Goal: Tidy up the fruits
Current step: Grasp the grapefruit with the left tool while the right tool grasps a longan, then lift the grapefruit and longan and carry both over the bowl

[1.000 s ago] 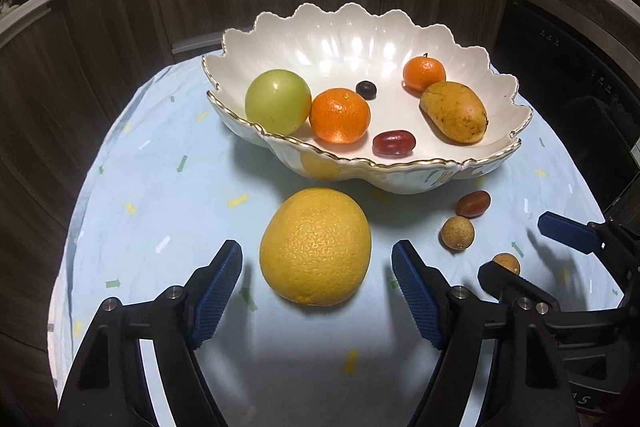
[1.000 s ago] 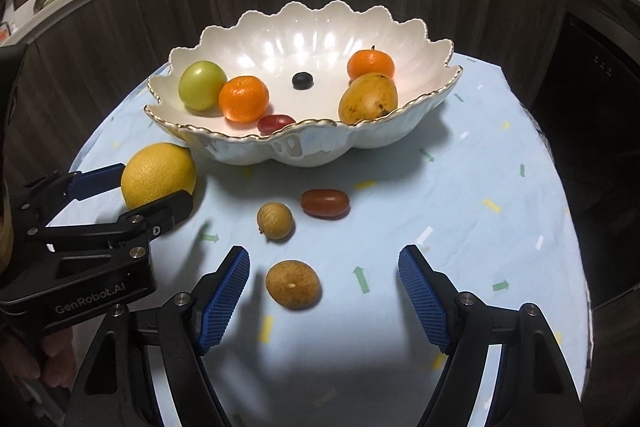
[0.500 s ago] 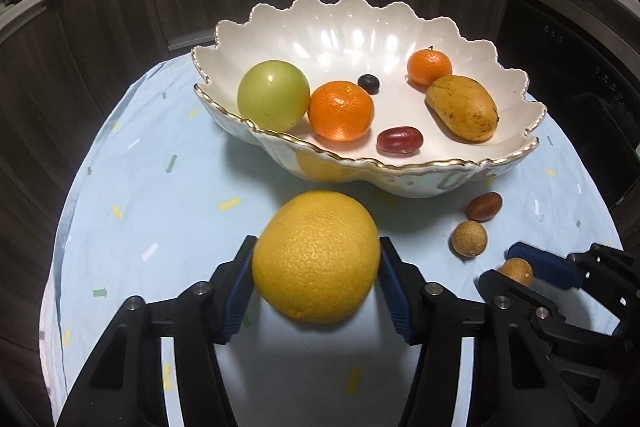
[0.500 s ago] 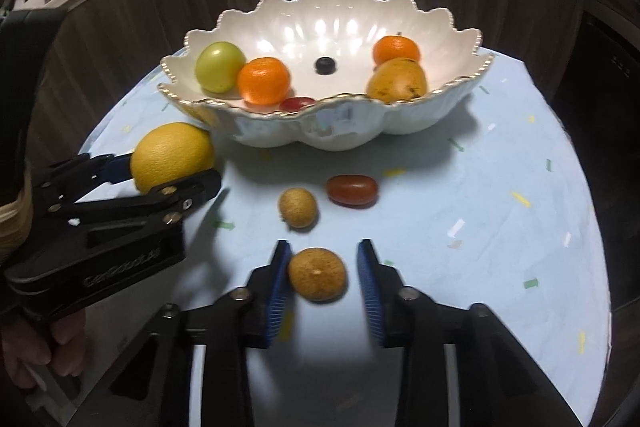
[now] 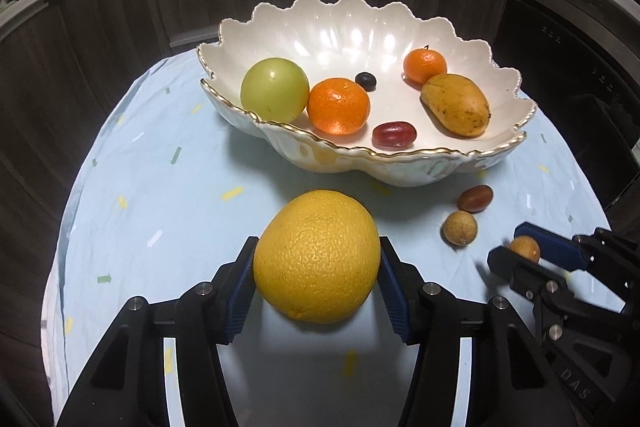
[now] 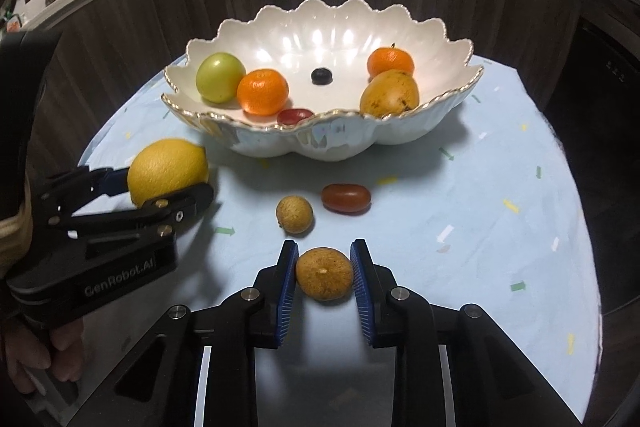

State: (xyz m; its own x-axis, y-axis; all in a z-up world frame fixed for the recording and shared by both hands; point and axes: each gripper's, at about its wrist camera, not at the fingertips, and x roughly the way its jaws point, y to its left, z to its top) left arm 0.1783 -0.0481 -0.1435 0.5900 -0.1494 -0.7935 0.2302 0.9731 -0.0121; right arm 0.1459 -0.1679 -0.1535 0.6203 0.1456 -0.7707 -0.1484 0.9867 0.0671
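Pale blue cloth [image 5: 160,187] with confetti flecks covers the round table. White scalloped bowl [image 5: 352,39], gold-edged rim, sits at 12 o'clock in both wrist views.

Large yellow citrus [image 5: 317,254] out on the cloth at 6 o'clock of the bowl, clamped in the left gripper [image 5: 317,279]: both blue pads pressed against its sides. From the right wrist the same pair sits at 9 o'clock.

In the bowl: green round fruit [image 5: 275,89] at the 9 o'clock side, touching a mandarin [image 5: 339,105]; yellow-brown oblong fruit [image 5: 455,104] at 3 o'clock with a smaller mandarin [image 5: 425,65] just behind it; red grape [image 5: 394,134] by the near rim; dark blueberry [image 5: 365,80] near the middle.

On the cloth, near the bowl's front: red oval fruit [image 6: 346,197]; tan longan [image 6: 294,214] just beside it at its 8 o'clock.

Second tan longan [image 6: 324,274] nearest the right camera, pinched in the right gripper [image 6: 324,277], jaws closed on its two sides.
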